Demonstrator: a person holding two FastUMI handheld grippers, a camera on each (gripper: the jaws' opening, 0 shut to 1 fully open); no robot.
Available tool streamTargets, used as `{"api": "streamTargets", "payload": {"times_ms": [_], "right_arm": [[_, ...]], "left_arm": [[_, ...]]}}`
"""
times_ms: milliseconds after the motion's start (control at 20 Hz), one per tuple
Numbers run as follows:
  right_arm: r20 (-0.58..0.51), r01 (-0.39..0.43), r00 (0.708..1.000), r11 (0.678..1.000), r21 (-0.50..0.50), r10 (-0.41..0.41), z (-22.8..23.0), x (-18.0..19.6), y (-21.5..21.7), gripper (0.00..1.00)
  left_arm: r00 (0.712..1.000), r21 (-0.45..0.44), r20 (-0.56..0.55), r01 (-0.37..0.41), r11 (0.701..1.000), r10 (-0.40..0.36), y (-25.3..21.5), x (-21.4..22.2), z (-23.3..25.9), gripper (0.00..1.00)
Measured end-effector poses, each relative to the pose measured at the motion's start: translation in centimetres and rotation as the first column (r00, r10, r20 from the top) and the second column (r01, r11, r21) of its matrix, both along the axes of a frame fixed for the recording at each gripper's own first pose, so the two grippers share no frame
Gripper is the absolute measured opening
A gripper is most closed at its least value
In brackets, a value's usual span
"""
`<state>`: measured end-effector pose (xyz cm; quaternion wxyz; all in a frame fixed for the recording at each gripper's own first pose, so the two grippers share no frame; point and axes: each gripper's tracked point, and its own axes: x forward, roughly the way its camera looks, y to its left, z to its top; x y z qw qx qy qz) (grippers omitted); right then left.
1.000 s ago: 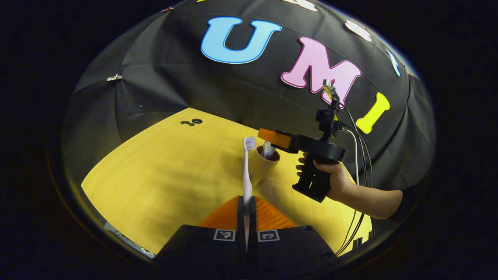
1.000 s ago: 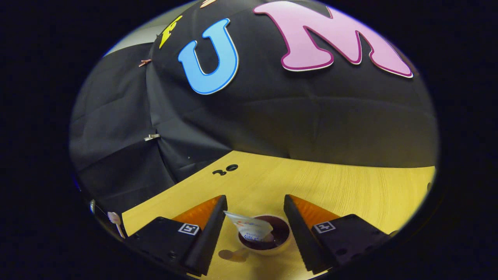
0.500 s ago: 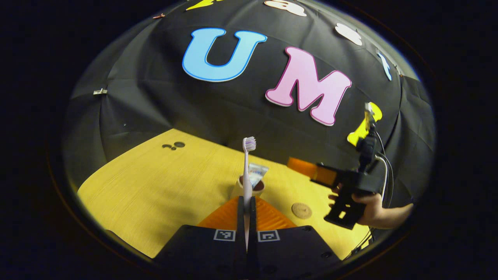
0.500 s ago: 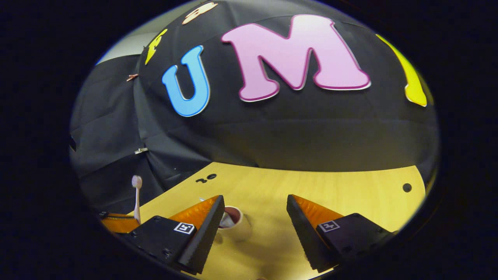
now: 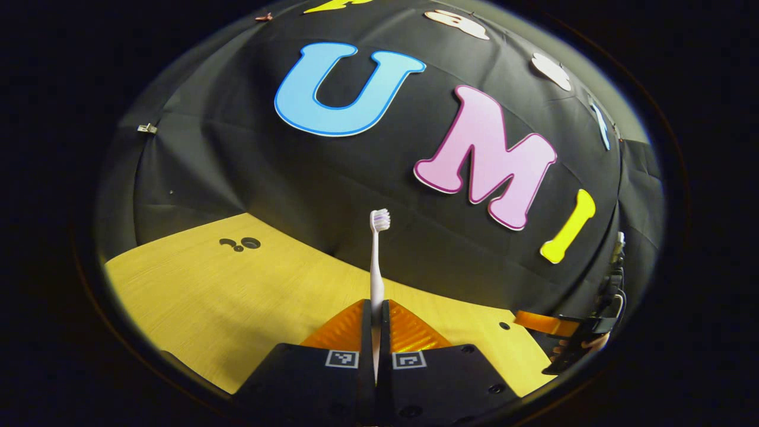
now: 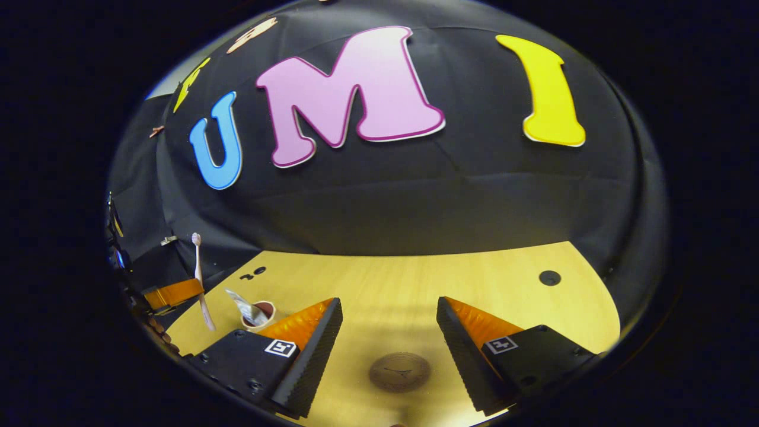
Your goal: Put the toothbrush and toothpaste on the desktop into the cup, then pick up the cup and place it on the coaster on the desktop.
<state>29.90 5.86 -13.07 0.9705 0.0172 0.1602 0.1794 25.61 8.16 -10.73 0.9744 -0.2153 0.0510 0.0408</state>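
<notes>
My left gripper [image 5: 376,308] is shut on a white toothbrush [image 5: 376,261], which stands upright with its bristle head on top. In the right gripper view the same toothbrush [image 6: 200,279] hangs just left of the pale cup [image 6: 261,314], above the desk, held by the left gripper [image 6: 178,292]. A toothpaste tube [image 6: 244,305] leans out of the cup. My right gripper [image 6: 388,314] is open with nothing between its fingers, above a round brown coaster [image 6: 399,371]. In the left gripper view the right gripper [image 5: 548,325] sits at the far right edge.
The yellow wooden desktop [image 6: 415,279] runs back to the black cloth wall. It has a small dark hole [image 6: 549,277] at the right and a cluster of dark holes [image 5: 240,243] at the left. A hand [image 5: 584,344] holds the right gripper.
My right gripper has swung away to the right of the cup and now hangs over the coaster. My left gripper with the toothbrush has tilted up, so the cup left its view.
</notes>
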Motion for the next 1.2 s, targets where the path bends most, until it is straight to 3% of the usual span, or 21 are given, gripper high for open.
{"api": "streamTargets", "payload": {"times_ms": [100,150,300,600,1200], "right_arm": [[0.007,0.029,1.0,1.0,-0.009,-0.029,0.0,0.0,-2.0,0.98],[0.01,0.041,0.999,0.999,-0.013,-0.041,0.0,0.0,-2.8,0.98],[0.007,0.069,0.998,0.997,-0.021,-0.069,-0.3,-0.2,-4.3,0.98],[-0.014,0.096,0.995,0.995,-0.033,-0.096,-1.5,-1.0,-6.0,0.98],[-0.06,0.065,0.996,0.997,-0.033,-0.067,-3.4,-2.1,-4.4,0.98]], "left_arm": [[0.999,-0.005,0.029,-0.016,1.0,0.016,0.9,1.6,-0.1,0.11],[0.999,0.006,0.043,-0.02,1.0,0.02,1.2,2.4,-0.1,0.06],[0.998,0.054,0.06,-0.022,0.998,0.019,1.9,4.4,-0.9,0.06],[0.995,0.059,0.102,-0.004,0.998,-0.002,0.9,6.3,-1.9,0.06],[0.989,0.037,0.132,0.062,0.997,-0.067,-1.5,6.5,-2.2,0.06]]}}
